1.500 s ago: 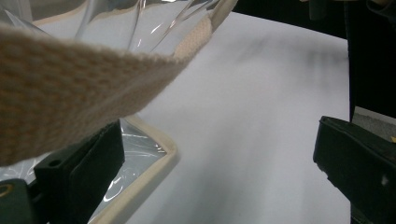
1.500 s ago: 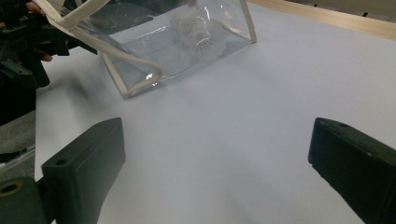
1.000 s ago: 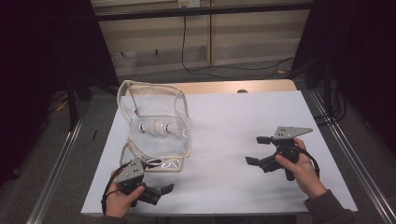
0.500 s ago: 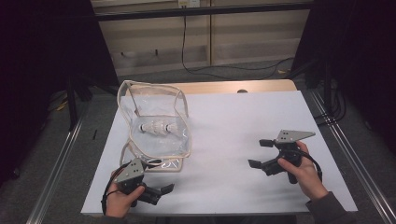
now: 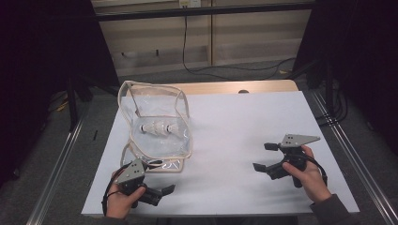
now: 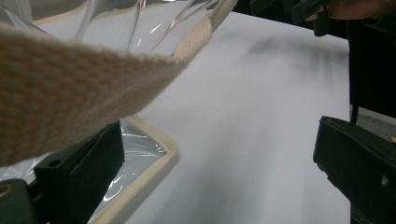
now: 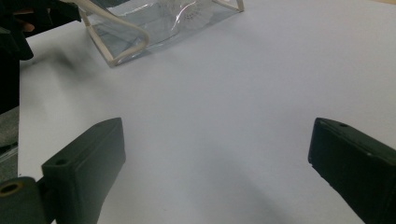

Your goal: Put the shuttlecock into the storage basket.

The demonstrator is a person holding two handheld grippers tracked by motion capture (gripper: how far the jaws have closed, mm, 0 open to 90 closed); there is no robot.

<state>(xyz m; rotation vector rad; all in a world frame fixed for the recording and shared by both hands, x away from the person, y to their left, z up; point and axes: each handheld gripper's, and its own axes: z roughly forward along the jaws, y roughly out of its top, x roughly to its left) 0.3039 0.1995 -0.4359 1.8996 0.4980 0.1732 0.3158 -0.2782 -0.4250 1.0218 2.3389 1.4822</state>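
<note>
A clear plastic bag (image 5: pixel 155 126) with beige trim stands on the white table (image 5: pixel 234 136), with white shuttlecocks (image 5: pixel 159 127) lying inside. My left gripper (image 5: pixel 160 177) is at the near left, open, just in front of the bag's near edge. In the left gripper view (image 6: pixel 219 177) a beige woven strap (image 6: pixel 70 93) hangs close over its left jaw, and the bag's trimmed corner (image 6: pixel 149 163) lies beside that jaw. My right gripper (image 5: pixel 264 156) hovers at the near right, open over bare table (image 7: pixel 217 158). The bag (image 7: pixel 163 28) lies far ahead of it.
The white sheet covers a wooden table (image 5: pixel 211 87) with metal rails (image 5: pixel 56 164) on both sides. A black cable (image 5: pixel 197 65) runs over the floor behind. The other hand's gripper (image 6: pixel 299 9) shows at the top right of the left gripper view.
My right gripper has drifted slightly right and toward the near edge. The left gripper and the bag have stayed where they were.
</note>
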